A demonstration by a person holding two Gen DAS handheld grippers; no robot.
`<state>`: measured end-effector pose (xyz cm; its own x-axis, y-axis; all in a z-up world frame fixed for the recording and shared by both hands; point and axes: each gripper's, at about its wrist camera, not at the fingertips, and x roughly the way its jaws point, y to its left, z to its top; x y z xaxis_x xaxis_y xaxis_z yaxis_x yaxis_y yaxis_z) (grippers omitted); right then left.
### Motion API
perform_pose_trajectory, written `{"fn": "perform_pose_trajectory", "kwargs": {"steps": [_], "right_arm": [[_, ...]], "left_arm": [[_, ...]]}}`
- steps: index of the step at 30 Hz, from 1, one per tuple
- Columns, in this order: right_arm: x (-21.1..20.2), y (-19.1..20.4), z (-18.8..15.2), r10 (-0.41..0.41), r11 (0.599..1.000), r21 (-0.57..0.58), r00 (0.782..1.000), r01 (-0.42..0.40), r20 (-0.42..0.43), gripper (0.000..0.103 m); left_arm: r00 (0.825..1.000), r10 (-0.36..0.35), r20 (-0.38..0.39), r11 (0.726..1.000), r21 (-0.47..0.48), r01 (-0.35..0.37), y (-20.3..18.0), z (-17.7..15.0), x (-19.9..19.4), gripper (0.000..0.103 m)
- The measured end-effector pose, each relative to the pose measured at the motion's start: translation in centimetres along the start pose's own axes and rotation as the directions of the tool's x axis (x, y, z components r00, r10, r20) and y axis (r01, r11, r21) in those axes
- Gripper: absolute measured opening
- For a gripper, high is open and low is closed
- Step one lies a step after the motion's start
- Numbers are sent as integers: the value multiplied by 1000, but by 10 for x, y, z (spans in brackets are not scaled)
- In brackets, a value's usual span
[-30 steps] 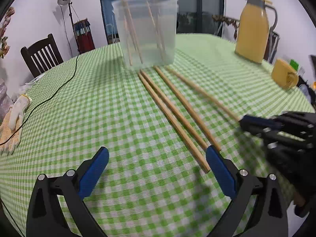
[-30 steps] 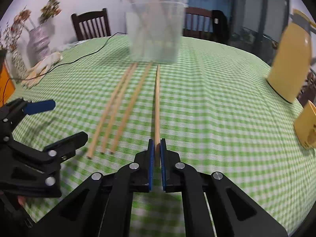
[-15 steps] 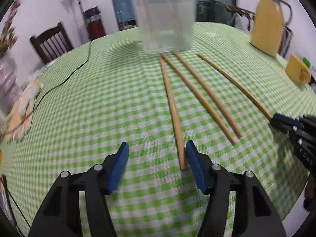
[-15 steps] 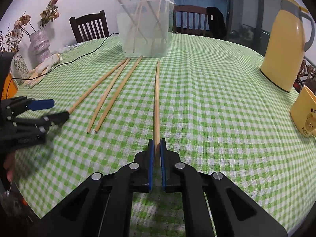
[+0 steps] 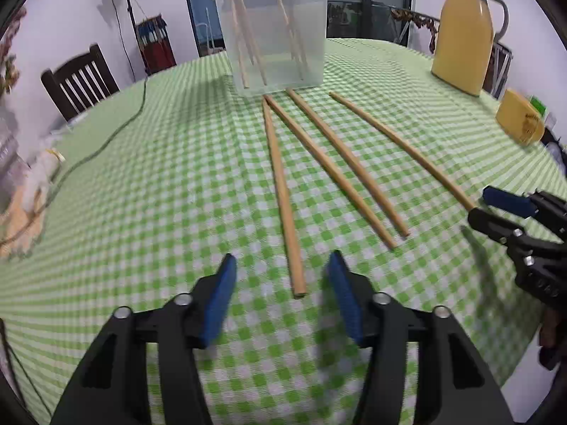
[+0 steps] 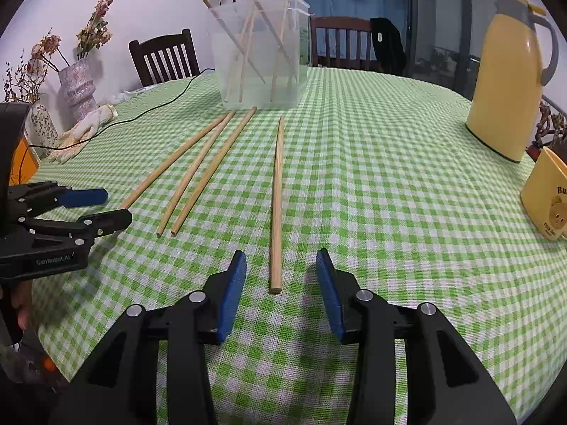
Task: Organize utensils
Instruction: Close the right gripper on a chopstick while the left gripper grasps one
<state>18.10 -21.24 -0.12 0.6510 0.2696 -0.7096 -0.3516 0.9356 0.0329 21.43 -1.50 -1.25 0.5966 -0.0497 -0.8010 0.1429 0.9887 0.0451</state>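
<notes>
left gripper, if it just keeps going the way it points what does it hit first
Most likely the leftmost chopstick: its near end lies between the closing fingers of the left gripper, untouched. It runs ahead towards the plastic container. Height above the tablecloth is unclear.

Each hand-held gripper is matte black plastic: the left hand-held gripper (image 5: 280, 276) and the right hand-held gripper (image 6: 280, 272) have two angular fingers lined with blue pads (image 6: 232, 292). Round silver screws (image 6: 197, 296) dot the finger joints. White lettering (image 6: 53, 259) marks the left one's body.
</notes>
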Motion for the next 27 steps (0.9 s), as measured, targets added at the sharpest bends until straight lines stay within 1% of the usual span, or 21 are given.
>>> {"fn": "perform_pose_trajectory", "kwargs": {"steps": [1, 2, 4, 5, 6, 7, 9, 11, 13, 18, 22, 24, 27], "right_arm": [[2, 1, 0, -12, 1000, -8, 1000, 11, -11, 37], [2, 1, -1, -13, 1000, -12, 1000, 13, -8, 29], [2, 3, 0, -7, 1000, -20, 1000, 7, -4, 23], [3, 3, -1, 1, 1000, -24, 1000, -1, -2, 14], [3, 4, 0, 3, 1000, -24, 1000, -3, 0, 7], [3, 2, 0, 8, 1000, -16, 1000, -8, 0, 6], [3, 1, -1, 11, 1000, 0, 1000, -11, -2, 6], [0, 2, -1, 7, 1000, 0, 1000, -7, -6, 6], [-9, 4, 1, 30, 1000, -5, 1000, -30, 7, 6], [-46, 10, 11, 23, 999, -26, 995, -21, 93, 6], [-76, 17, 19, 21, 998, -58, 987, -12, 158, 6], [-89, 21, 22, 26, 997, -82, 983, -11, 183, 6], [-107, 26, 27, 30, 993, -119, 975, -4, 218, 6]], "left_arm": [[1000, -9, 0, 1000, -4, 9, 1, 0, 0, 40], [1000, -6, -1, 1000, 2, 6, 0, 1, 0, 37], [1000, -12, -5, 1000, 16, 12, -1, 3, 0, 20], [1000, -8, -5, 1000, 17, 8, 0, 4, 1, 16], [1000, 2, -5, 1000, 18, -2, 1, 5, 2, 5], [1000, 6, -3, 1000, 16, -6, 3, 5, 2, 5], [1000, -13, 6, 1000, -25, 13, 12, 6, -2, 4], [999, -47, 26, 997, -57, 49, 20, 7, -13, 4], [994, -88, 60, 992, -84, 93, 27, 7, -32, 4], [986, -92, 140, 989, -105, 107, 41, 12, -73, 4], [972, -93, 217, 988, -103, 118, 46, 16, -109, 4], [967, -100, 234, 988, -89, 123, 47, 18, -121, 4], [959, -87, 271, 992, -67, 109, 46, 21, -142, 4]]}}
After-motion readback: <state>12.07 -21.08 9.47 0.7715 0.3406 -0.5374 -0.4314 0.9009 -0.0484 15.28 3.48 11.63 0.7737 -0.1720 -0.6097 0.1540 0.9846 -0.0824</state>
